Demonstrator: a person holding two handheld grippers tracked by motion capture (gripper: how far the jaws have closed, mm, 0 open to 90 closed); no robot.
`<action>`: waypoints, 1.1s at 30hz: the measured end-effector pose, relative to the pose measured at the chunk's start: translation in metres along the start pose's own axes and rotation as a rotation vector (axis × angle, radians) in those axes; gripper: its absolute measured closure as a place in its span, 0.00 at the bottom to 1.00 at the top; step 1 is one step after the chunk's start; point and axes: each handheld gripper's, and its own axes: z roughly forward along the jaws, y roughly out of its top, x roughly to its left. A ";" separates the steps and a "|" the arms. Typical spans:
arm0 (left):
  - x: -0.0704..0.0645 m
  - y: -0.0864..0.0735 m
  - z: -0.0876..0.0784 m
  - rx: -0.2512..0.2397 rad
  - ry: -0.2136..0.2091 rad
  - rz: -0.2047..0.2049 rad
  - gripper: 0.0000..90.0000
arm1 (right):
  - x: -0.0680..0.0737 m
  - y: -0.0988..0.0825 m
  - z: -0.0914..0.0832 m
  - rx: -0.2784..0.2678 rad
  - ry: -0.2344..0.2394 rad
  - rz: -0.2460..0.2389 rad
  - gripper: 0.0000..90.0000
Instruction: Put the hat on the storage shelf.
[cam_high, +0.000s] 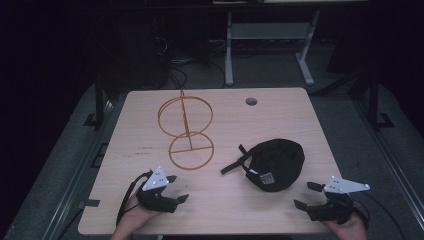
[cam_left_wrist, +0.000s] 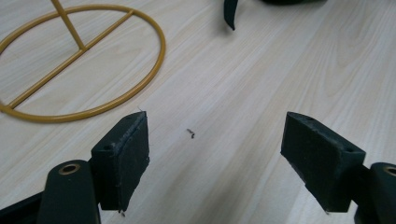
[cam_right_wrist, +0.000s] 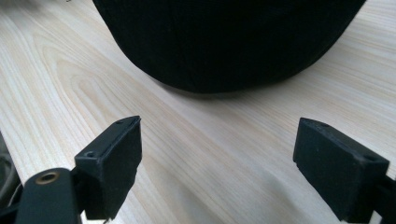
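In the high view the left gripper (cam_high: 177, 188) is at the lower left of the frame, above the near edge of the wooden table (cam_high: 280, 115), and its jaws stand wide apart with nothing between them. The right gripper (cam_high: 307, 195) is at the lower right, also with jaws apart and empty.

The black cap (cam_high: 277, 162) lies on the table right of the centre, with its strap (cam_high: 235, 162) stretched out to the left. It is near the right gripper but not touching it; bare wood is between them. In the right gripper view the cap (cam_right_wrist: 229, 42) takes the upper part of the frame, straight ahead of the open jaws, and nothing stands in the way.

The yellow wire stand (cam_high: 187, 132) is in the middle left of the high view, with one ring flat on the table and a bigger ring upright on a thin rod. In the left gripper view its flat ring (cam_left_wrist: 79, 60) is at the upper left, just beyond the left jaw, apart from it. The end of the strap (cam_left_wrist: 229, 14) shows at the top edge. A small dark speck (cam_left_wrist: 190, 133) lies on the wood between the jaws.

A round hole (cam_high: 251, 101) is in the table near its far edge.
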 end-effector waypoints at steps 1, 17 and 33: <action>-0.002 0.001 0.000 0.001 -0.005 0.006 0.26 | 0.001 0.000 0.000 0.004 0.002 -0.003 0.17; -0.017 0.029 0.017 0.027 -0.073 0.067 0.25 | 0.000 0.000 0.000 -0.002 0.008 0.005 0.17; -0.035 0.068 0.037 0.023 -0.154 0.113 0.25 | 0.001 0.000 0.001 -0.005 0.018 0.006 0.17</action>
